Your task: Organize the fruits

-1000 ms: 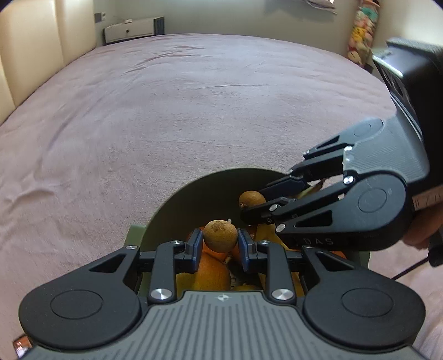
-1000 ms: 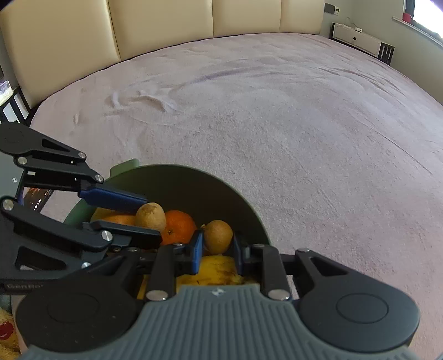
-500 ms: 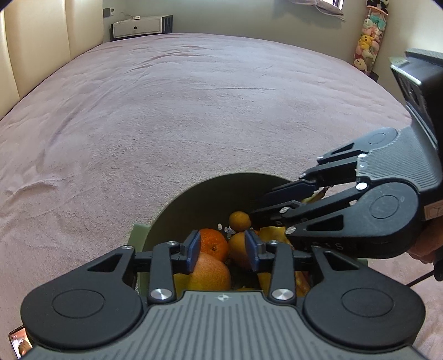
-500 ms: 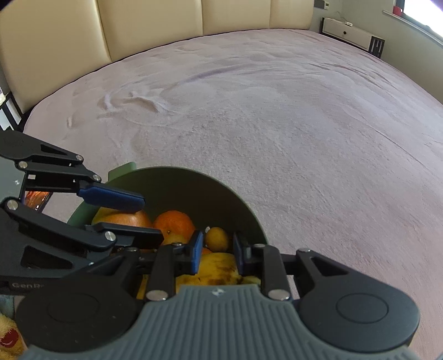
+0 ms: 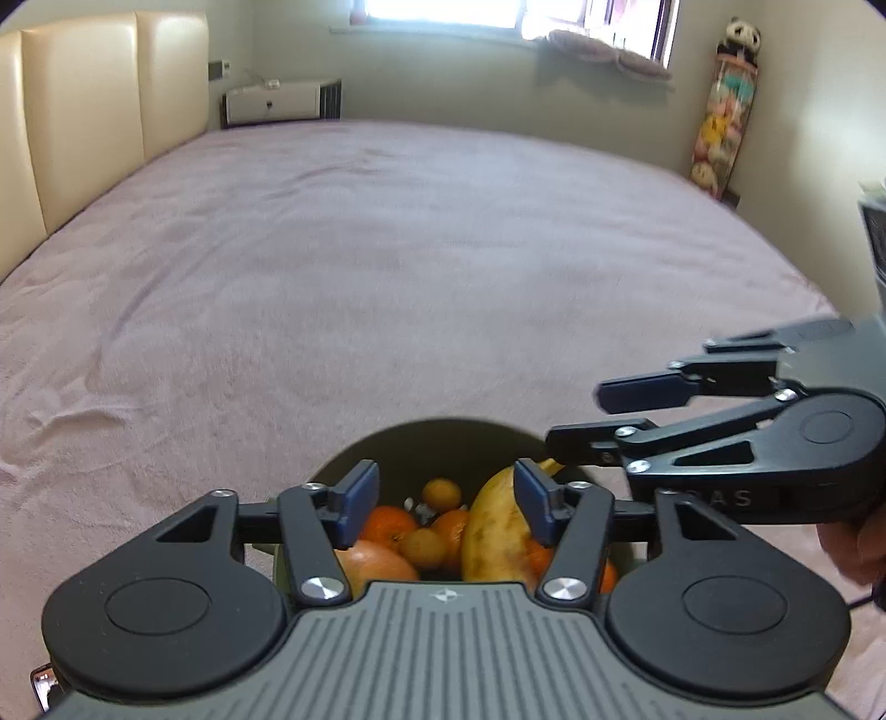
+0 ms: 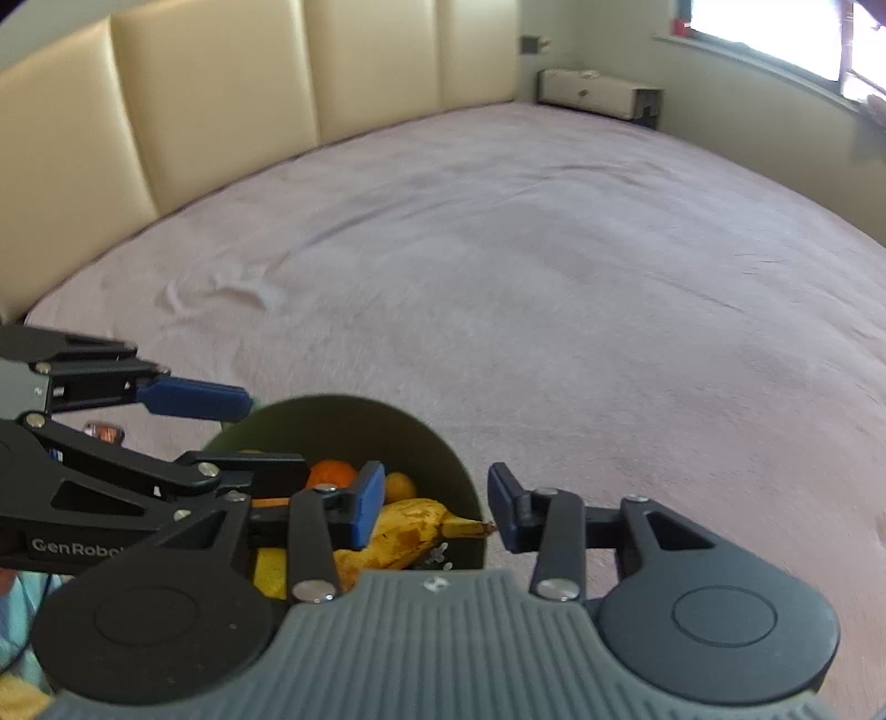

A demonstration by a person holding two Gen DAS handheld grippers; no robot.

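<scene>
A big bed with a mauve-pink cover (image 5: pixel 421 266) is taking up most of the room, with a few wrinkles showing in the fabric. A cream padded headboard (image 6: pixel 221 105) in tall panels is running along one side. Daylight is pouring in through a window (image 5: pixel 443 11) on the far wall, blowing out to white. A low white unit (image 5: pixel 277 102) is sitting under it by the corner, and a column of stuffed toys (image 5: pixel 722 111) topped by a panda is hanging against the pale greenish wall (image 5: pixel 443 77). A cushion (image 5: pixel 603 47) is lying on the sill.
</scene>
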